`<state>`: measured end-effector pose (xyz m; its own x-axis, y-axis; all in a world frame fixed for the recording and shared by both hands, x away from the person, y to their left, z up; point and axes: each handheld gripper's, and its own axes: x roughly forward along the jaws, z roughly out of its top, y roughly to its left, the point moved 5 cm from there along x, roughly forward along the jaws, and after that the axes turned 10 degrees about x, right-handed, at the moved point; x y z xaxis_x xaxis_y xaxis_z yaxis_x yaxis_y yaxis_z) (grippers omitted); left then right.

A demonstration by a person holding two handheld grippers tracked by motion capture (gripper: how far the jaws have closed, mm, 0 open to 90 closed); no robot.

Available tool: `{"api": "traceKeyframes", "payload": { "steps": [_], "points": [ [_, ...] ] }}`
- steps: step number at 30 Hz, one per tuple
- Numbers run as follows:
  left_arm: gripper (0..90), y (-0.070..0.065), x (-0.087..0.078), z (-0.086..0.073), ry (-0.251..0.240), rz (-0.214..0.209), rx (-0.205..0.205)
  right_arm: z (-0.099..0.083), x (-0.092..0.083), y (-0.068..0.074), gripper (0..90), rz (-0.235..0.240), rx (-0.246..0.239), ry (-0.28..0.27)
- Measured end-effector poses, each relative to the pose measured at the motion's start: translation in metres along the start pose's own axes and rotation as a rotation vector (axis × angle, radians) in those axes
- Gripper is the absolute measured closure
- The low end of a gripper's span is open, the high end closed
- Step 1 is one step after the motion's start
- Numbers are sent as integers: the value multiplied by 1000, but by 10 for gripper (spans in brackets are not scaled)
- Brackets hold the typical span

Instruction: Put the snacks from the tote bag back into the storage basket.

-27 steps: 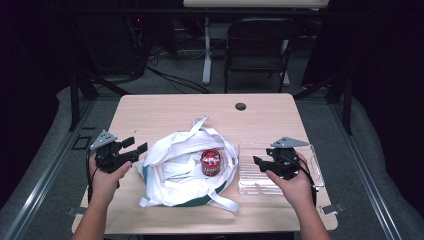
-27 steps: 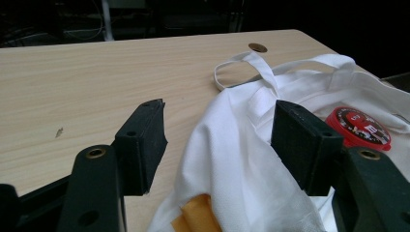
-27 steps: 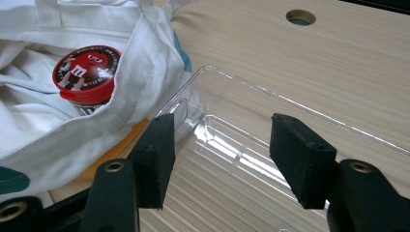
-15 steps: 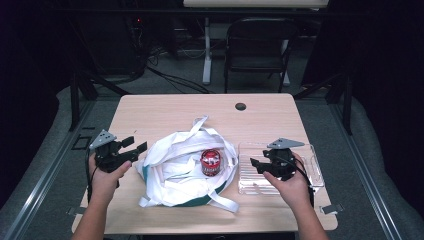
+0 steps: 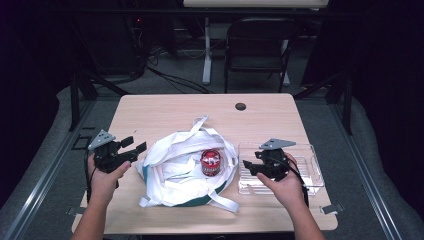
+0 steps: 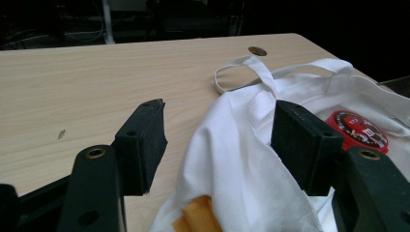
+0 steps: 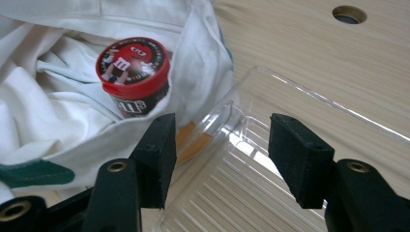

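Both grippers, left (image 5: 131,147) and right (image 5: 251,167), are hovering with jaws parted and grasping nothing, flanking the white bag (image 5: 175,167) where the red candy tub (image 5: 211,162) is sitting, while the clear tray (image 5: 310,172) at right is waiting unfilled, so unpacking looks barely begun.

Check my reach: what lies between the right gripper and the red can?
The edge of the white bag and a corner of the clear tray, in the right gripper view.

I see a dark room: a folding chair (image 5: 257,55) behind the wooden surface (image 5: 165,110), grey floor (image 5: 45,150), cables (image 5: 175,82).
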<state>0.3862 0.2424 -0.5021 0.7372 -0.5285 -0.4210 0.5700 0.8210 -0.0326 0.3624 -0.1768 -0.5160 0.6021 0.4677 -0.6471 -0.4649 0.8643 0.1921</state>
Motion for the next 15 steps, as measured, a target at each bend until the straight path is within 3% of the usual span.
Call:
{"api": "traceKeyframes", "payload": {
  "steps": [10,15],
  "points": [
    [370,-2,0,0,1,-1,2,22,7,25,407,45,-63,3],
    [370,-1,0,0,-1,-3,1,32,20,38,407,56,-105,41]
  ]
}}
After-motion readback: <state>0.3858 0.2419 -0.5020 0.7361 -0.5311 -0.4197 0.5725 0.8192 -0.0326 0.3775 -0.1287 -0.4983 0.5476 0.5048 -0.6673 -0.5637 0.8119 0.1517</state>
